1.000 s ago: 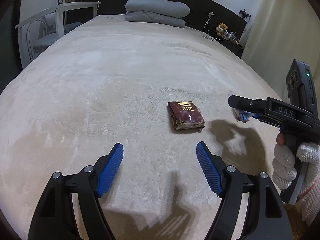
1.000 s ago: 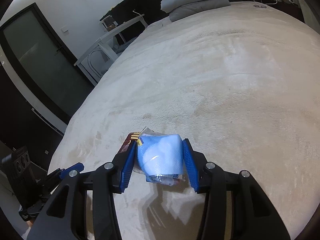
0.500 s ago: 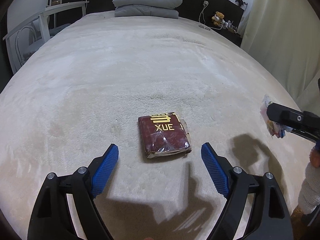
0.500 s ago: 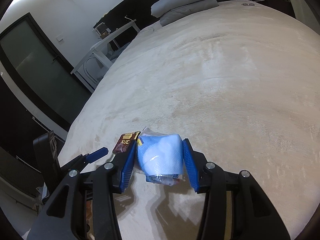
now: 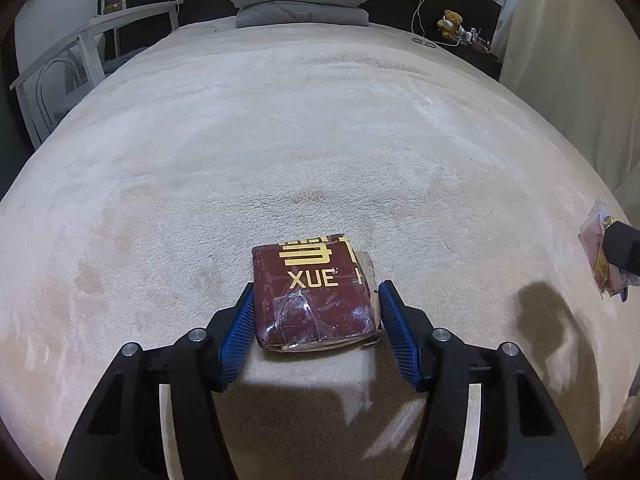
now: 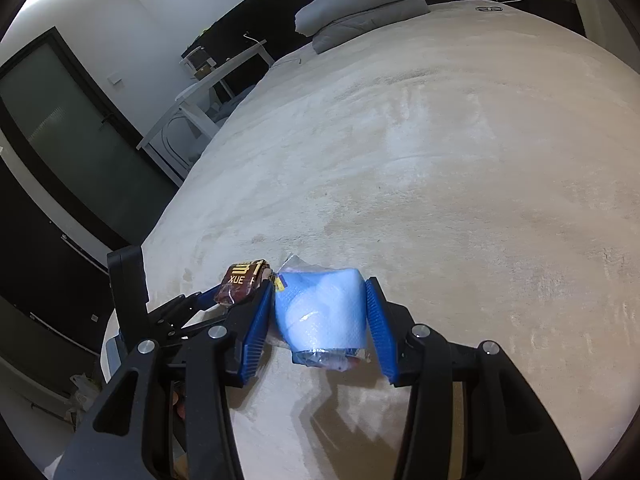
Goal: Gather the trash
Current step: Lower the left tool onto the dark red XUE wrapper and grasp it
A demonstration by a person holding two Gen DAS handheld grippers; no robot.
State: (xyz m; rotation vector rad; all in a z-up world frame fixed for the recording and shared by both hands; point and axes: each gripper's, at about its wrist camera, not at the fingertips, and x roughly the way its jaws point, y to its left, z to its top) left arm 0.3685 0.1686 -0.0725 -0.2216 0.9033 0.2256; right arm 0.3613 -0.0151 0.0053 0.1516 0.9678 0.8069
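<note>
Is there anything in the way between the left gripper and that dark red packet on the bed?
No, nothing visible is in the way. The dark red packet already lies between the two blue fingers of the left gripper, whose jaws are closing on it. Only the bare bed cover is around it.

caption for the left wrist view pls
Left tool closing around a dark red packet on the beige bed cover.
</note>
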